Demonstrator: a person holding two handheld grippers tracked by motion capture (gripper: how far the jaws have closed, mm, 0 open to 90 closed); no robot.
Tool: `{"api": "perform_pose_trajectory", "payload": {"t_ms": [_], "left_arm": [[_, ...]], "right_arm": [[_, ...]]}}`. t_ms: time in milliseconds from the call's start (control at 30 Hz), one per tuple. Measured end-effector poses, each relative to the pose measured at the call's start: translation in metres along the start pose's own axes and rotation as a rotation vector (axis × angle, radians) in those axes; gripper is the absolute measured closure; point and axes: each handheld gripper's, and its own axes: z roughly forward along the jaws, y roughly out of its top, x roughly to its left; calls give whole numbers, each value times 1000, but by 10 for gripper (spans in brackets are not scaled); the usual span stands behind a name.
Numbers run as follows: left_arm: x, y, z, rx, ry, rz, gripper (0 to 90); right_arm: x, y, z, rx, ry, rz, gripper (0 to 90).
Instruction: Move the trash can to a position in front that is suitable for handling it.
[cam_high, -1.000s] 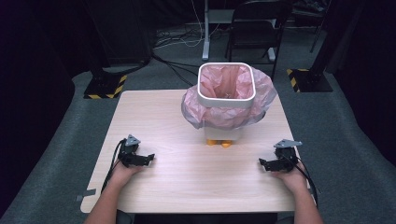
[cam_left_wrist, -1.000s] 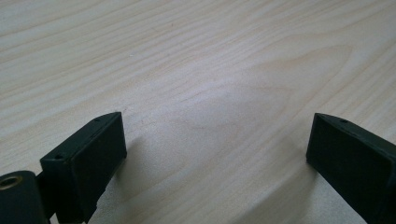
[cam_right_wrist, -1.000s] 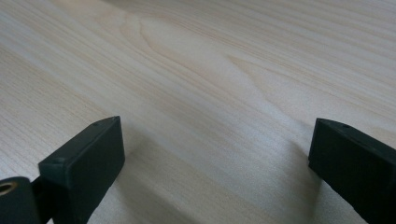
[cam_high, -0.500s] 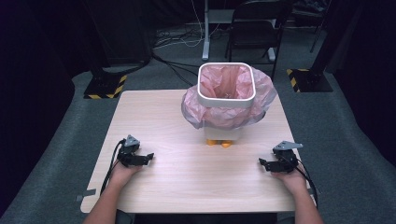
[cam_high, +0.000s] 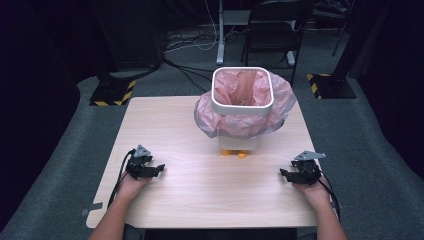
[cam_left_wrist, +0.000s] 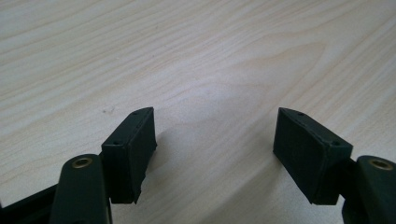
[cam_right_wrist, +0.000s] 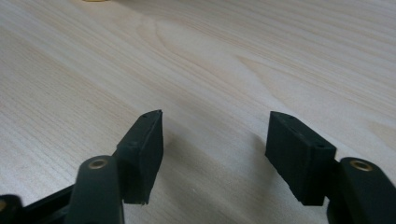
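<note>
Jaws apart, two grippers, one bin (cam_high: 242, 107)

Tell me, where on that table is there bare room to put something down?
The widest bare patch is the near middle of the table, bordered by the left claw, the right claw and the bin behind. The far left, beside the bin's pink bag, is also bare. It is crowded only at the far centre-right, where the bag billows toward the edge.
</note>
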Motion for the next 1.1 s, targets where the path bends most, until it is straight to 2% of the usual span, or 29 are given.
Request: {"api": "perform_pose_trajectory", "payload": {"t_ms": [133, 267, 367, 500, 800, 833, 967, 1100], "left_arm": [[0, 0, -2, 6, -22, -16, 317], [-1, 2, -5, -5, -48, -21, 334], [-2, 3, -8, -13, -68, -30, 359], [-2, 5, -13, -29, -82, -43, 361], [-7, 18, -26, -81, -92, -54, 351], [-9, 22, -28, -95, -102, -54, 351], [-14, 31, -31, -97, -107, -35, 347], [-19, 38, -32, -93, -126, -28, 349]], "right_arm": [[-1, 1, -2, 16, -9, 11, 419], [0, 4, -5, 8, 7, 26, 456], [2, 7, -8, -2, 21, 11, 479], [6, 10, -11, 0, 18, -39, 457], [11, 19, -20, -37, 15, -52, 420], [12, 21, -22, -43, 4, -58, 413], [12, 26, -26, -56, -16, -49, 394], [12, 30, -30, -77, -8, -31, 393]]}}
